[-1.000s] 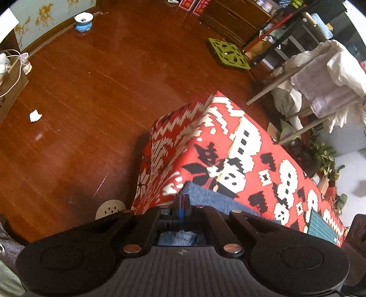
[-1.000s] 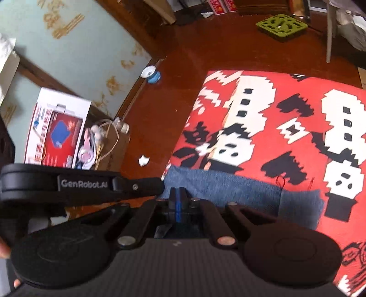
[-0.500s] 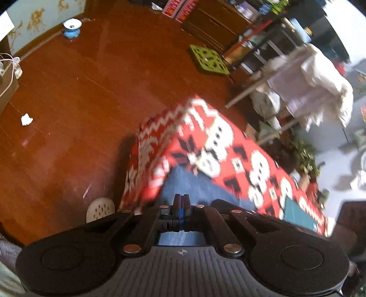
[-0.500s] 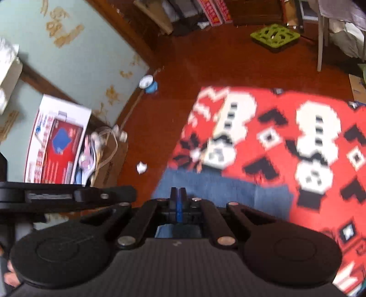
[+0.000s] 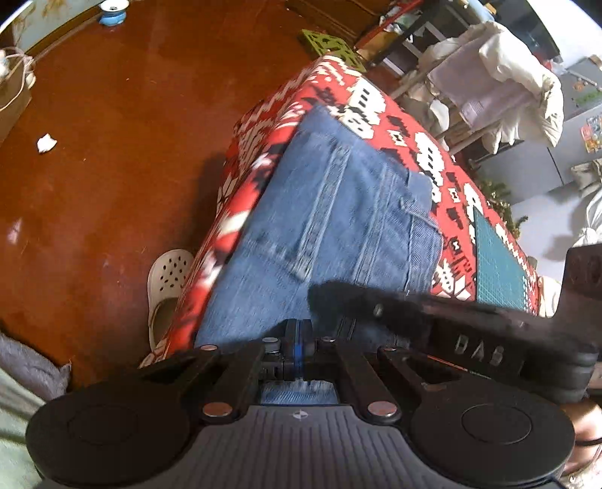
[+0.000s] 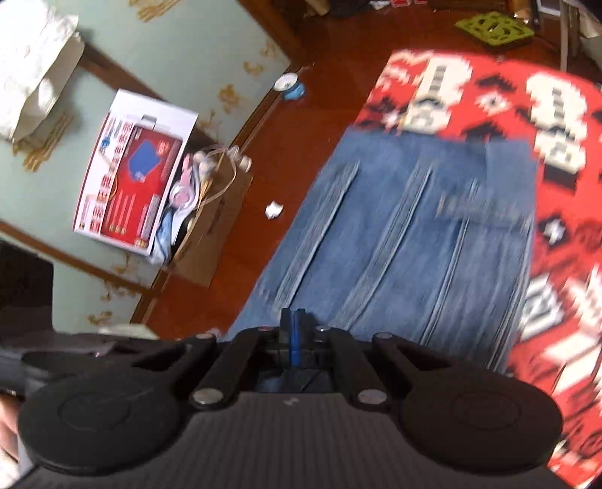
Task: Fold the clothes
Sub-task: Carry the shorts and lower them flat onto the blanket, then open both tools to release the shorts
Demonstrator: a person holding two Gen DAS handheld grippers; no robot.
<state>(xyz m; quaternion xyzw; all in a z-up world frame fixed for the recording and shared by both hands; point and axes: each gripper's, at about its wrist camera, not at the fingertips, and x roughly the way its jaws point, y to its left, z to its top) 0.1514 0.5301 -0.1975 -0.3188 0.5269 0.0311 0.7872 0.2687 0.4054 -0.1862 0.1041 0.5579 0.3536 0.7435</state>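
Denim garment (image 5: 338,210) lies spread along the near corner of the red-patterned table (image 5: 444,158), its near edge lifted. Left gripper (image 5: 298,348) and right gripper (image 6: 294,338) each have fingers clenched on that edge. Judgement: a fold is mid-way; laying over and flattening remain.

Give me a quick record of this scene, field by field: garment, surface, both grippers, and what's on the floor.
garment: blue jeans, spread over the table
surface: table under a red patterned cloth
left gripper: shut on the jeans
right gripper: shut on the jeans
floor: white clog beside the table, green mat, paper scrap
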